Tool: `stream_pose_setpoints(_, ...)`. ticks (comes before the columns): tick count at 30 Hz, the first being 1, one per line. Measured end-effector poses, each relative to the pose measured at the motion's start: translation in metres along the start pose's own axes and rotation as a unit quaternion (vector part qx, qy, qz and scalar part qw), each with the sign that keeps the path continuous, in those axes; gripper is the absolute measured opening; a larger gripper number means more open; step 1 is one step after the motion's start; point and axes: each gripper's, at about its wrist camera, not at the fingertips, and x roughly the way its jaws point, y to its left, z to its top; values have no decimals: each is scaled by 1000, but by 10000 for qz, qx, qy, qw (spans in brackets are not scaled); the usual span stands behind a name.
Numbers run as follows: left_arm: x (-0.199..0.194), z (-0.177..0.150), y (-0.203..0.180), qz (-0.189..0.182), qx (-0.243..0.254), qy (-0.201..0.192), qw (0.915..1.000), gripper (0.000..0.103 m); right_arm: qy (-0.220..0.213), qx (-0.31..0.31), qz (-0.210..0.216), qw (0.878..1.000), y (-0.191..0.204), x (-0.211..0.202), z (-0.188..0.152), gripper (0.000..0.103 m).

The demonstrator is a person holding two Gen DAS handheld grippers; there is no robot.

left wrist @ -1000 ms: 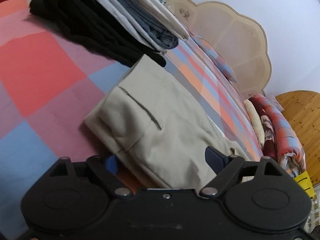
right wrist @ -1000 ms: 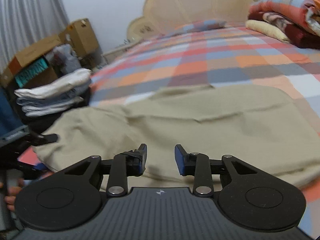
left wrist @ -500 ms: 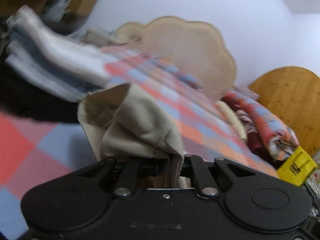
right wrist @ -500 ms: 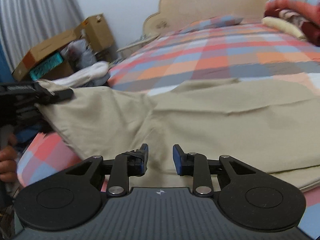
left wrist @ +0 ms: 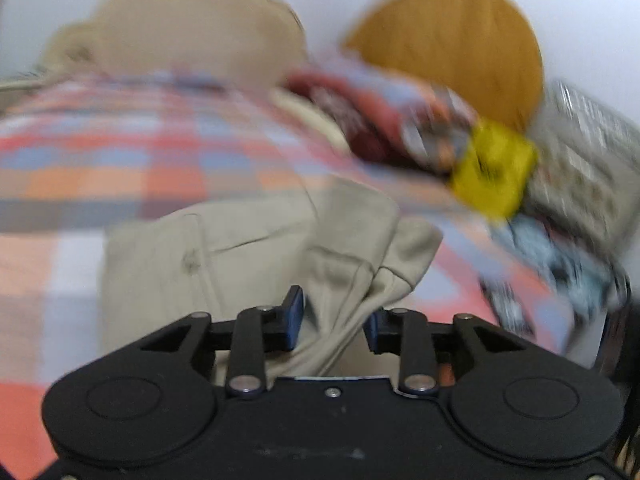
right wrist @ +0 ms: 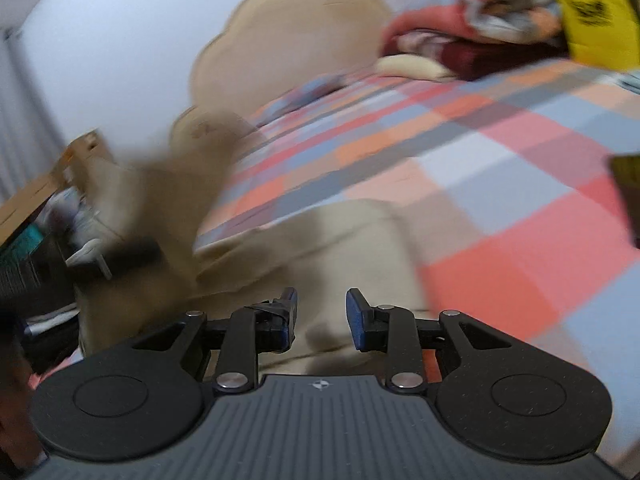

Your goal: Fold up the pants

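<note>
The beige pants (left wrist: 256,248) lie folded over on the checked bedspread (left wrist: 120,160). In the left wrist view my left gripper (left wrist: 332,316) is open, its jaws apart, with a bunched fold of the pants lying loose between them. In the right wrist view the pants (right wrist: 344,248) show as a blurred beige heap, part of it raised at the left. My right gripper (right wrist: 322,312) is open and empty just above the near edge of the pants. Both views are motion-blurred.
A beige scalloped headboard (right wrist: 288,40) stands at the far end of the bed. Folded blankets (left wrist: 384,120) and a yellow bag (left wrist: 492,168) lie at the right side. Cardboard boxes (right wrist: 48,184) and stacked clothes sit off the bed's left side.
My left gripper was shut on the pants' end and carried it across over the rest; now it has opened and the cloth lies loose. My right gripper stayed open and shifted along the pants.
</note>
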Motion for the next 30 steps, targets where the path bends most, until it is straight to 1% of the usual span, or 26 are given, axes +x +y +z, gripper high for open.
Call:
stream_pose_setpoints(1, 4, -7, -4, -119, -37, 173, 9998, 39, -39, 79, -42, 10000, -5, -4, -1, 50)
stream_pose_setpoints(2, 3, -11, -3, -204, -158, 183, 9995, 52, -89, 171, -38, 9998, -11, -8, -1, 49)
stream_pose_setpoints(3, -4, -15, -1, -244, -282, 100, 9993, 59, -116, 237, -5, 9997, -14, -13, 0, 54)
stream_pose_setpoints(4, -14, -16, 2, -202, -338, -16, 9992, 65, -147, 310, 67, 9994, -18, -15, 1, 58)
stream_pose_setpoints(5, -22, -15, 4, -144, -340, -115, 9993, 65, -178, 412, 146, 9989, -18, -15, 3, 73)
stream_pose_setpoints(6, -31, -15, 7, -65, -317, -203, 9993, 65, -214, 558, 265, 9979, -20, -15, 4, 92)
stream_pose_setpoints(7, -38, -13, 10, 37, -292, -278, 9992, 63, -238, 695, 377, 9966, -20, -13, 6, 97)
stream_pose_setpoints(9, -43, -7, 22, 229, -248, -325, 9989, 61, -236, 857, 584, 9943, -18, -7, 8, 99)
stream_pose_setpoints(10, -44, -7, 26, 307, -239, -298, 9988, 55, -217, 856, 615, 9942, -16, -4, 12, 99)
stream_pose_setpoints(11, -43, -9, 31, 352, -274, -222, 9988, 44, -184, 808, 637, 9945, -13, 0, 13, 103)
stream_pose_setpoints(12, -41, -10, 34, 360, -353, -119, 9987, 40, -122, 737, 626, 9952, -8, 6, 13, 103)
stream_pose_setpoints(14, -35, -13, 49, 337, -528, 67, 9980, 34, 111, 678, 459, 9966, 2, 22, 12, 103)
stream_pose_setpoints(17, -32, -23, 60, 357, -538, 189, 9977, 33, 437, 590, 175, 9971, 11, 42, 9, 103)
stream_pose_setpoints(18, -33, -24, 65, 361, -543, 211, 9976, 33, 497, 535, 93, 9973, 15, 48, 9, 95)
stream_pose_setpoints(19, -32, -25, 65, 360, -542, 233, 9976, 33, 552, 453, 36, 9974, 17, 50, 10, 76)
stream_pose_setpoints(20, -33, -24, 66, 343, -547, 242, 9976, 33, 605, 348, 71, 9975, 21, 51, 14, 25)
stream_pose_setpoints(22, -31, -21, 68, 269, -609, 265, 9974, 33, 468, 468, 519, 9965, 21, 43, 22, 24)
stream_pose_setpoints(24, -25, -18, 65, 181, -643, 247, 9975, 33, 121, 413, 731, 9964, 21, 28, 31, 20)
stream_pose_setpoints(25, -23, -18, 64, 102, -658, 249, 9975, 33, -43, 417, 784, 9960, 21, 21, 34, 19)
stream_pose_setpoints(26, -20, -18, 62, 33, -654, 264, 9975, 33, -159, 376, 750, 9963, 20, 17, 36, 19)
stream_pose_setpoints(27, -18, -20, 59, -21, -595, 288, 9978, 33, -264, 277, 631, 9973, 17, 13, 37, 19)
stream_pose_setpoints(29, -8, -23, 53, -116, -422, 407, 9982, 33, -266, 214, 319, 9989, 8, 14, 35, 19)
stream_pose_setpoints(30, -1, -27, 51, -189, -388, 508, 9978, 33, -204, 241, 94, 9995, -1, 19, 32, 19)
